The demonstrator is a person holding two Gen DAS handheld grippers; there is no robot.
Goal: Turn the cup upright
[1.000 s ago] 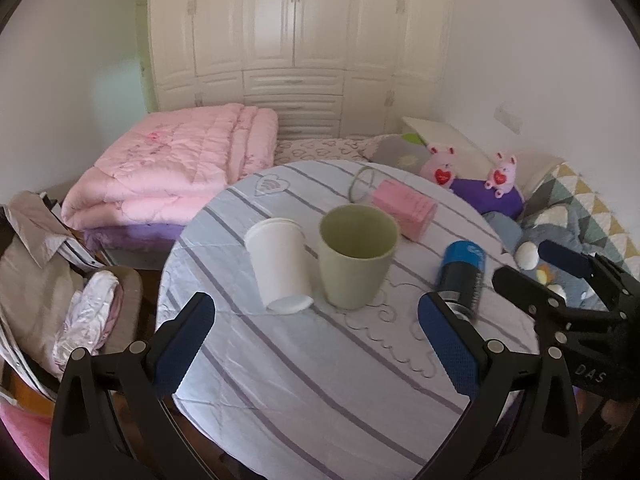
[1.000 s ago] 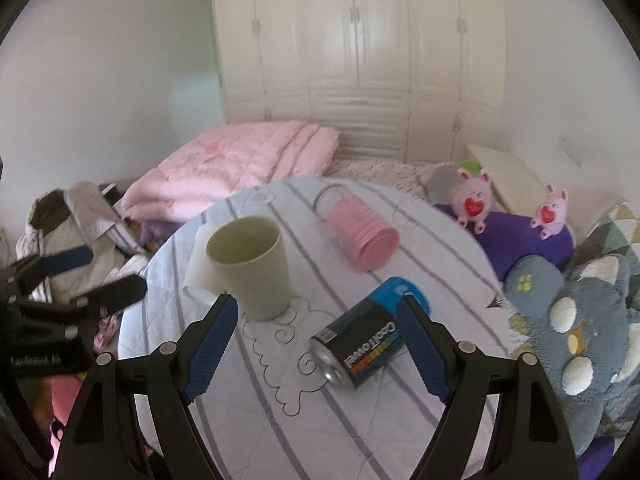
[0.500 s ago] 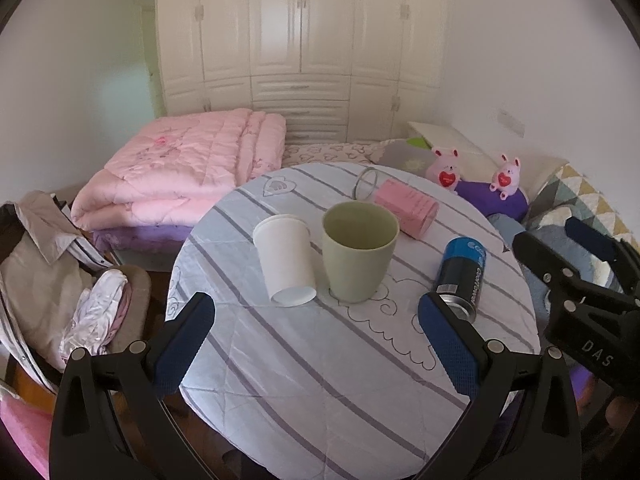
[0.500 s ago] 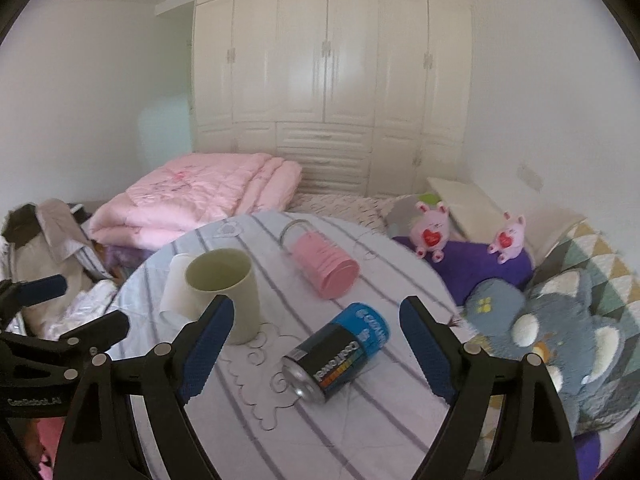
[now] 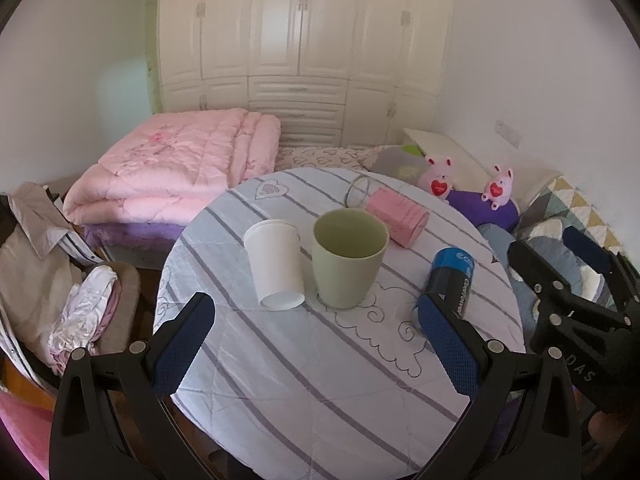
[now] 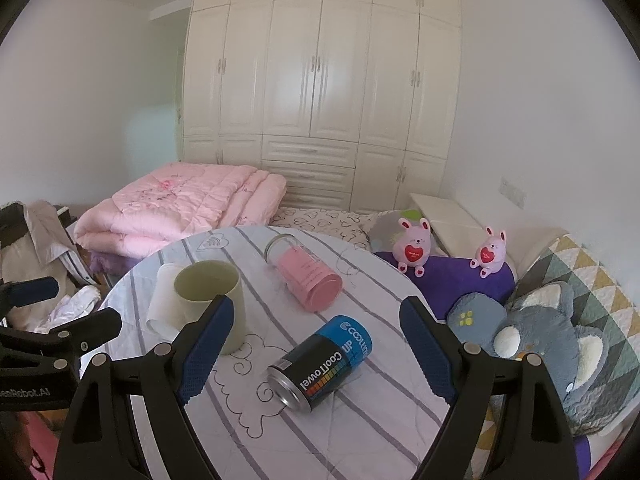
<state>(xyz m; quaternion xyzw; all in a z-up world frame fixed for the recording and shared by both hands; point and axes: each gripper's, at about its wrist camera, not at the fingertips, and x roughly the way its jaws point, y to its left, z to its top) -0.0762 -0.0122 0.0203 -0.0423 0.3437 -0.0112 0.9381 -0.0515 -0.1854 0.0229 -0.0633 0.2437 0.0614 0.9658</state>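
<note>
A green cup [image 5: 349,257] stands upright, mouth up, on the round striped table [image 5: 312,380]; it also shows in the right wrist view [image 6: 214,302]. A white paper cup [image 5: 275,264] stands next to it on its left, leaning slightly, and shows behind the green cup in the right wrist view [image 6: 162,298]. My left gripper [image 5: 316,346] is open and empty, held back from and above the cups. My right gripper [image 6: 316,354] is open and empty, above a lying dark can. Each gripper shows at the edge of the other's view.
A blue-black can [image 6: 322,362] lies on its side at the table's right, also in the left wrist view [image 5: 450,278]. A pink glass jar [image 6: 306,278] lies on its side farther back. Pink quilt [image 5: 176,176], plush toys [image 6: 414,246], wardrobe behind.
Both grippers have drawn back and up from the table, so the cups and can look smaller and farther away. The objects have not moved. Both grippers stay open.
</note>
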